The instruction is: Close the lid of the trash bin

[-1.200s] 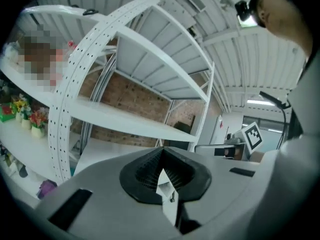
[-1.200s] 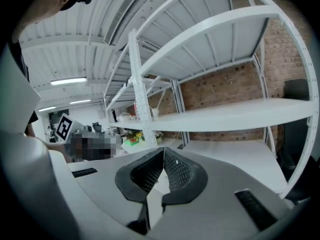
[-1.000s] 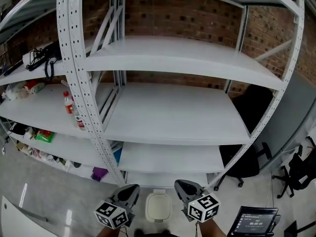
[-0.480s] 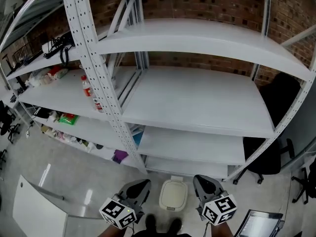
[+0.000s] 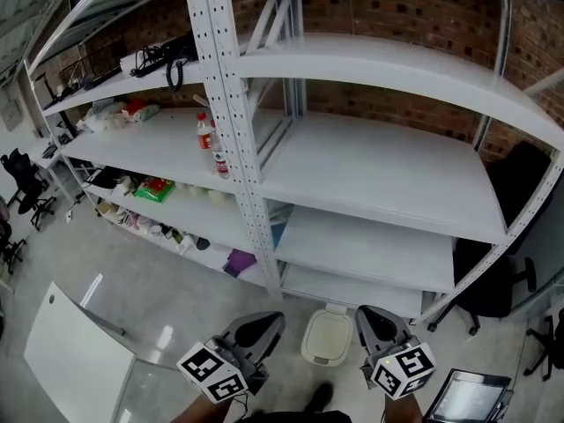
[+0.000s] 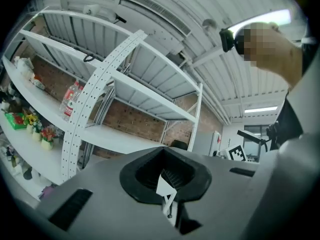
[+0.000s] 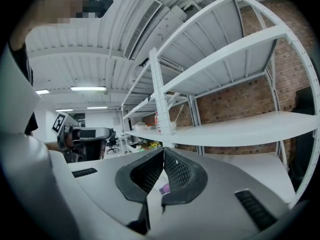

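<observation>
The trash bin (image 5: 327, 337) sits on the floor between the left gripper (image 5: 263, 326) and the nearer right gripper (image 5: 370, 317), both with fingers clenched and empty

At the lower right corner of the head view, a dark flat screen (image 5: 465, 399) is cut off by the frame's edge, its text too small to read. A white flat board (image 5: 75, 359) at lower left reaches the bottom edge. A black office chair (image 5: 527, 170) at right is partly hidden behind a white shelf upright (image 5: 493, 245). The small goods (image 5: 154, 188) on the left shelves are too small to name. Whether the lid of the small cream trash bin (image 5: 327, 337) at bottom centre sits fully down cannot be told.
</observation>
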Demonstrator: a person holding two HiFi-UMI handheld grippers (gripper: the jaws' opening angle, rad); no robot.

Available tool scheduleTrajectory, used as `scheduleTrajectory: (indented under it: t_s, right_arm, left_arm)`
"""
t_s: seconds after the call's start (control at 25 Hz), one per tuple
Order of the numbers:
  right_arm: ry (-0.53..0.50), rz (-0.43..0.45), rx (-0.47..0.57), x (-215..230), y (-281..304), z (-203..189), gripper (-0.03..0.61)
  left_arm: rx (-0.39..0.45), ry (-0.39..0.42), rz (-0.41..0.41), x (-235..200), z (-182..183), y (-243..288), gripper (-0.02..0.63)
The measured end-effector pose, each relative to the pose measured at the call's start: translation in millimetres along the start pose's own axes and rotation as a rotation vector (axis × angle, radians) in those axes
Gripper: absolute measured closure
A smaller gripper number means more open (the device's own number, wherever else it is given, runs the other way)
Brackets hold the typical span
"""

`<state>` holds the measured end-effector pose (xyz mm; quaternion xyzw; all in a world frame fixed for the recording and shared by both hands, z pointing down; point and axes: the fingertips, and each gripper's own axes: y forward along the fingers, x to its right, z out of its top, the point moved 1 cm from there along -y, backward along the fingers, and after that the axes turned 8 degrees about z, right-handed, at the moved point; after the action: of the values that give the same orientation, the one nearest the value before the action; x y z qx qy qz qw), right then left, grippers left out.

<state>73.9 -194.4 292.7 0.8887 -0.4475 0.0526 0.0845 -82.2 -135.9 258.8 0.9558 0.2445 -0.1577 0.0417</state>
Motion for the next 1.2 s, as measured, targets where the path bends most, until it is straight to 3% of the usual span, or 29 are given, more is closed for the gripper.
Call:
scheduleTrajectory:
  t_s: [0.36,0.64,0.96,1.2]
  right_arm:
    - [0.008,-0.067,-0.031,-133,-11,-20,0.571]
    - [0.004,-0.103,-0.028,-227,-37,-32,0.571]
    - [-0.021,-0.119,-0.021,-261,-89,-36,0.571]
    - [-0.005,-0.106,0.014,-278,-158,-47,0.571]
  left_arm:
    - [0.057,0.067,-0.109,-3,14,-130,0.623]
    - [0.013,0.019,-0.176,3,1,-211,0.623]
    - [-0.012,0.050,-0.179,42,-11,-253,0.623]
    - [-0.028,0.054,-0.160,112,-32,-276,0.623]
